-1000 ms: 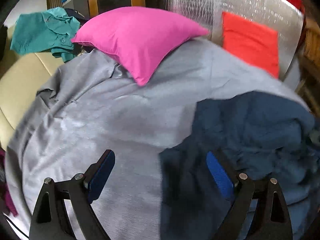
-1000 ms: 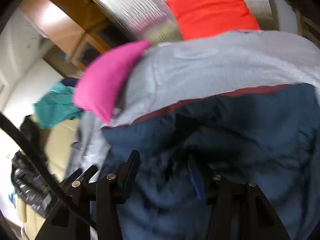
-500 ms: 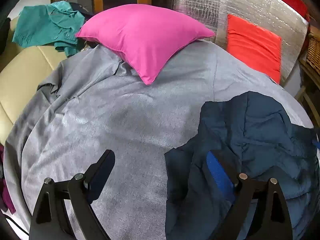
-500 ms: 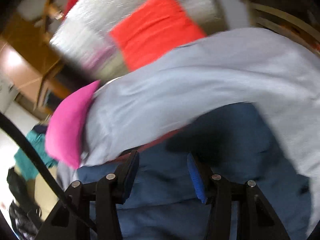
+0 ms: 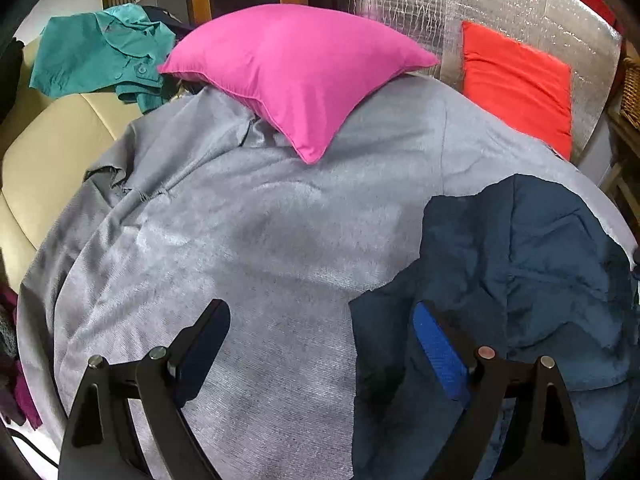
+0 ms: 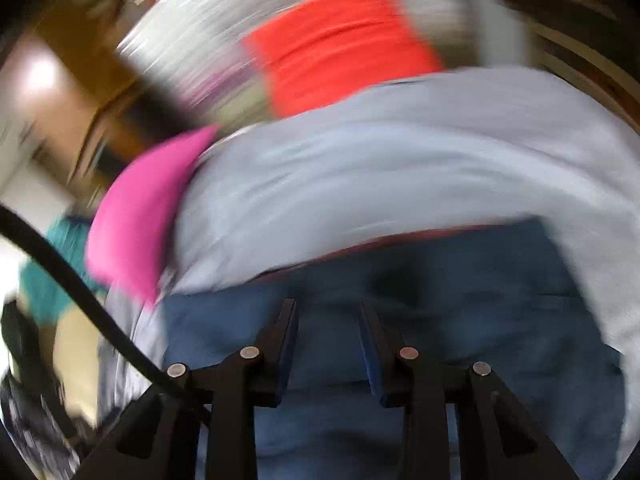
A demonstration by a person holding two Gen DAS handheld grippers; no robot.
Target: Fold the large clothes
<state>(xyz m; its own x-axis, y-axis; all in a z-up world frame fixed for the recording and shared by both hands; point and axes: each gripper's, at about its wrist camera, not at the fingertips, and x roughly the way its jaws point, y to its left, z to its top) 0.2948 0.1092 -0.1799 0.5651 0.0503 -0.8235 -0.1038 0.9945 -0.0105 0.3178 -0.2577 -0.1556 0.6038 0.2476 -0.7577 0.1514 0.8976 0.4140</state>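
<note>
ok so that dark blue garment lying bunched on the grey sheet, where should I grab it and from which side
Take the dark blue garment by its loose left edge, coming from the bare grey sheet side. That edge lies flat and clear there, while the middle is crumpled folds. The open left gripper already straddles it. The right gripper, its jaws just narrowed, is over the bunched part; that view is blurred.

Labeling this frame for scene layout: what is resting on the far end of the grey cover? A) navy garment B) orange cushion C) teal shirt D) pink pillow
D: the pink pillow lies with its corner on the grey cover; the teal shirt sits off on the cream sofa, and the orange cushion leans on the silver panel behind.
</note>
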